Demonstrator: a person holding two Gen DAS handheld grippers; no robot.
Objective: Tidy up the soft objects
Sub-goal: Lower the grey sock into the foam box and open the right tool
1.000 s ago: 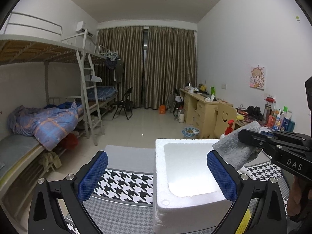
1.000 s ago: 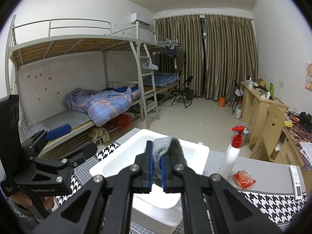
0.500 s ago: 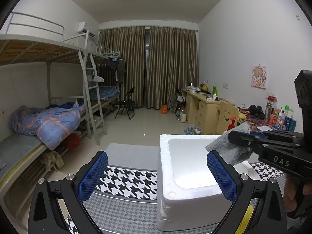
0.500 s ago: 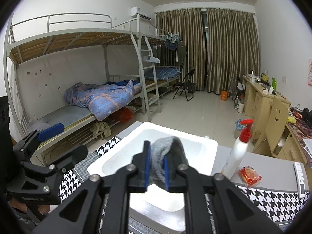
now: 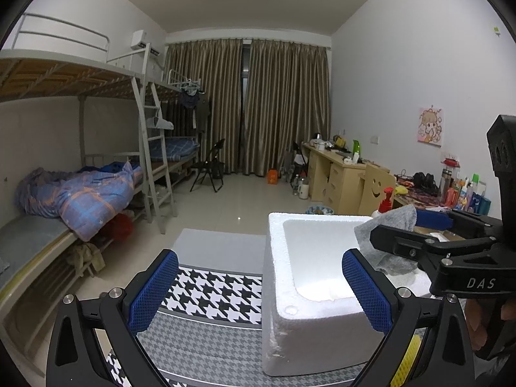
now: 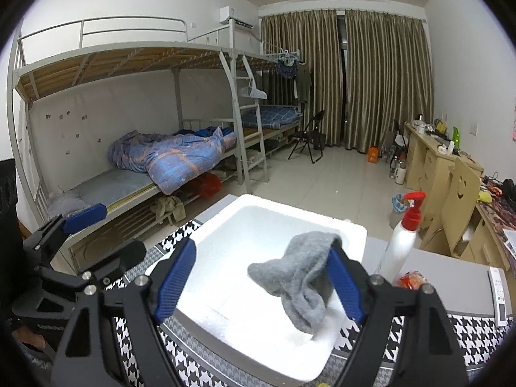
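Note:
A grey sock (image 6: 303, 277) hangs over the open white foam box (image 6: 258, 198). It drapes against the right finger of my right gripper (image 6: 261, 267), whose jaws are opening; the left pad stands well clear of the sock. In the left wrist view the sock (image 5: 393, 225) sits between the right gripper's (image 5: 416, 230) fingers above the foam box's (image 5: 322, 338) far right corner. My left gripper (image 5: 258, 287) is open and empty, just left of the box, above the houndstooth tablecloth (image 5: 209, 293). The right wrist view shows the left gripper (image 6: 109, 232) at the far left.
A white spray bottle with a red pump (image 6: 403, 238) stands right of the box, with a red packet (image 6: 411, 279) and a remote (image 6: 498, 293) beyond it. Bunk beds (image 6: 161, 161) line the left wall and a desk (image 5: 338, 171) the right.
The right gripper's jaws have gone from shut on the sock to wide apart, and the sock now droops loose against the right finger, lower over the box. The left gripper has stayed put.

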